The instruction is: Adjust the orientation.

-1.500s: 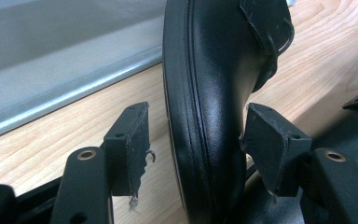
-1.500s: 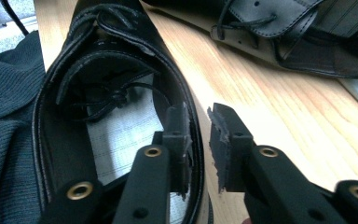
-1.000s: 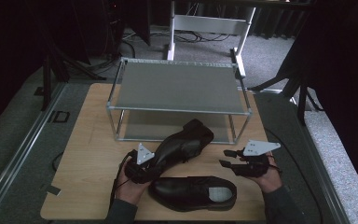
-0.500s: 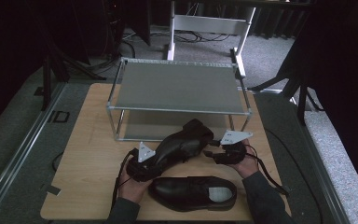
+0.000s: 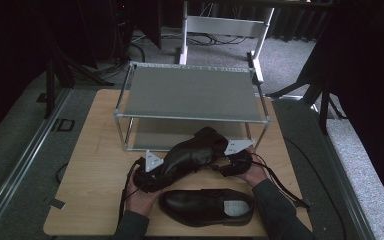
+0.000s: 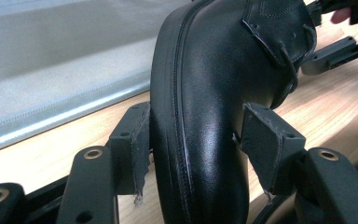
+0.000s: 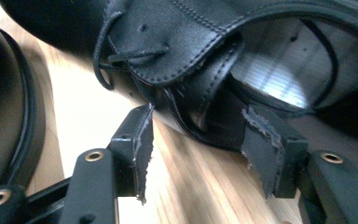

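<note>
The right hand-held gripper [image 5: 230,166] had closed in on the lifted shoe [image 5: 190,155], jaws opening; the left hand-held gripper [image 5: 147,176] clamped its toe.

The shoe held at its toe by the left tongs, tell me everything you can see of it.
The held shoe is a black lace-up dress shoe of smooth, glossy leather with a stitched welt. It lies aslant on the wooden table, heel toward the shelf rack. The left tongs are shut on its toe, pads pressing both sides. The right tongs, jaws just opening, sit at its open collar without pressing. A second shoe lies nearer the person.
</note>
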Motion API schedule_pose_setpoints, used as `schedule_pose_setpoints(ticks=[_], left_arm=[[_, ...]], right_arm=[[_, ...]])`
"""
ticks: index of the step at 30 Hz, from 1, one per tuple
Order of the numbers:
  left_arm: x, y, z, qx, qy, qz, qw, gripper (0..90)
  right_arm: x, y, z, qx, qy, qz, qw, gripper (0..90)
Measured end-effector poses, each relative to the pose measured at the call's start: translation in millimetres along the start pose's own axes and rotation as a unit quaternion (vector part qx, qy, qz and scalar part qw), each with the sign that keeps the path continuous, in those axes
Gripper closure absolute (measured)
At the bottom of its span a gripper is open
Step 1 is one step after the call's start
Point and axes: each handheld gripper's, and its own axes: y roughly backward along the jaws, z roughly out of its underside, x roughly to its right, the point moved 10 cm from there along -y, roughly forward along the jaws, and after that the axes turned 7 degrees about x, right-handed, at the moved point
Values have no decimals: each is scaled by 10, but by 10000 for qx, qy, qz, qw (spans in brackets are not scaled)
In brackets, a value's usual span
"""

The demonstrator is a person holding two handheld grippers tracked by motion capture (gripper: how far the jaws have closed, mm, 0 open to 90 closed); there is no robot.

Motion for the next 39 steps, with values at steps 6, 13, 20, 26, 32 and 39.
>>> schedule_pose_setpoints(ticks=[6, 13, 20, 26, 32, 39], left_arm=[[-110, 16, -15, 76, 175, -232, 9995, 431], [-189, 45, 19, 17, 155, -452, 9989, 412], [-296, 76, 87, -49, 262, -536, 9982, 409], [-280, 56, 153, -148, 254, -419, 9987, 423], [-223, 41, 174, -212, 214, -293, 9991, 416], [-123, -3, 194, -314, 68, -96, 9994, 411]], right_arm=[[-41, -67, -73, 196, 46, -189, 9996, 457], [-121, -67, -201, 265, 561, -21, 9981, 644], [-274, 57, -282, 378, 743, -210, 9963, 789], [-363, 129, -245, 287, 713, -342, 9965, 835], [-429, 240, -225, 215, 592, -424, 9971, 841], [-504, 414, -220, 181, 562, -495, 9970, 845]])
